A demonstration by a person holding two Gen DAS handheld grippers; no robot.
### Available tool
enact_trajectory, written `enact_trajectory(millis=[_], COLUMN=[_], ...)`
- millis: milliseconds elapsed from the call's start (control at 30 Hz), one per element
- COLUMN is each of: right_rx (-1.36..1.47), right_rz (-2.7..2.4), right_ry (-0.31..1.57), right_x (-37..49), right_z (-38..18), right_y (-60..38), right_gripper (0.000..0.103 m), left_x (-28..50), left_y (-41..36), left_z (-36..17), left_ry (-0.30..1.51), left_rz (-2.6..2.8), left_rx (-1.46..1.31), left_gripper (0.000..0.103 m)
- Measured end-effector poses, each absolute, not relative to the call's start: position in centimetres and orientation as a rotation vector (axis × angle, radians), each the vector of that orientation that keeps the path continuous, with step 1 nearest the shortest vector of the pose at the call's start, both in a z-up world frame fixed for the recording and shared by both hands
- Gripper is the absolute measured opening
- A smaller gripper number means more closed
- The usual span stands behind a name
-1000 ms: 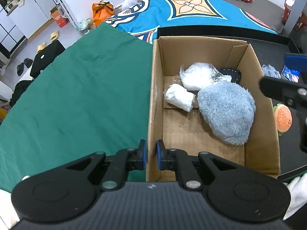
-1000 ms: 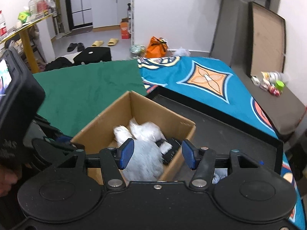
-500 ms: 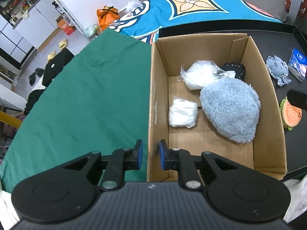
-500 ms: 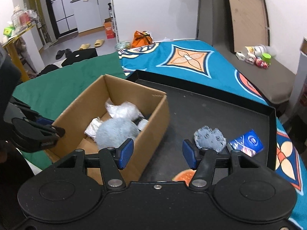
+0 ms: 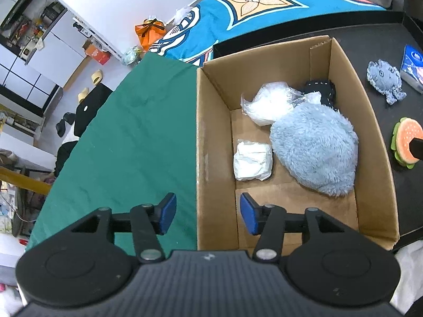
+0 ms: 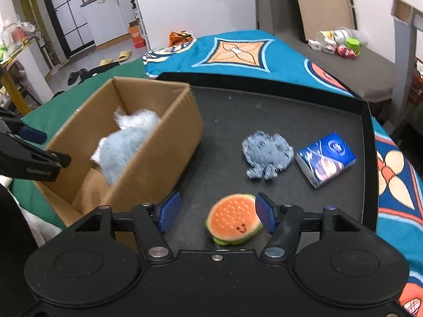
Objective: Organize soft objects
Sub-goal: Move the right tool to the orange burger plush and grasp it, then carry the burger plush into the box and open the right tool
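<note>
An open cardboard box (image 5: 202, 142) holds a fluffy blue plush (image 5: 314, 150), a white wrapped packet (image 5: 252, 159), a clear bag of white stuffing (image 5: 269, 103) and a black item (image 5: 321, 89). My left gripper (image 5: 208, 215) straddles the box's left wall near its front corner; its jaws are opening and the pads stand clear of the cardboard. On the black tray (image 6: 290, 105), a burger plush (image 6: 234, 220) lies between my right gripper's (image 6: 216, 214) opening jaws, close to the right pad. A blue octopus plush (image 6: 267, 153) and a tissue pack (image 6: 326, 159) lie beyond.
The box sits half on a green cloth (image 5: 137, 137) and half on the tray, whose raised rim (image 6: 367, 121) bounds the right side. A patterned blue blanket (image 6: 238, 50) lies behind. The left gripper's arm (image 6: 26, 155) shows at the box's near-left corner.
The left jaws, nearly shut about the box wall before, have spread apart. The right gripper swung from over the box to the right and down, over the burger plush, its jaws a little wider.
</note>
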State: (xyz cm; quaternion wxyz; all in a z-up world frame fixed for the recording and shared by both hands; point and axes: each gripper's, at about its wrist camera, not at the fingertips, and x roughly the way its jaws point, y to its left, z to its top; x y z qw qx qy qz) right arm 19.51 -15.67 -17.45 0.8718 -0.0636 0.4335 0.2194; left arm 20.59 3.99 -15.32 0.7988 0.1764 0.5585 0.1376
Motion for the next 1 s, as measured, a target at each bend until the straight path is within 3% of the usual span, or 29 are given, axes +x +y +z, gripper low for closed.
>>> enact_trajectory(millis=[267, 733, 800, 900, 1000], right_rx=[-0.118, -0.095, -0.090, -0.088, -0.085], right_rz=[0.411, 0.393, 0.395, 0.417, 0.427], right_ry=[0.935, 0.935, 0.936, 0.945, 0.951], right_x=[19.3, 19.8, 20.0, 20.2, 20.3], right_z=[-20.5, -22.0, -22.0, -22.1, -21.9], right_y=[-16.7, -16.8, -16.8, -16.9, -17.1], right_gripper=[0.074, 0.074, 0.073, 0.054, 0.049], left_x=[21.3, 22.3, 22.4, 22.5, 22.6], left_y=[2.7, 0.2, 0.0, -0.2, -0.2], left_z=[-15.8, -17.3, -17.4, -17.5, -17.5], left_ry=[1.219, 1.252, 1.255, 1.260, 1.280], left_rz=[0.310, 0.311, 0.310, 0.309, 0.297], left_rx=[0.444, 0.601, 0.608, 0.622, 0.608], left_gripper=[0.057, 0.061, 0.061, 0.061, 0.065])
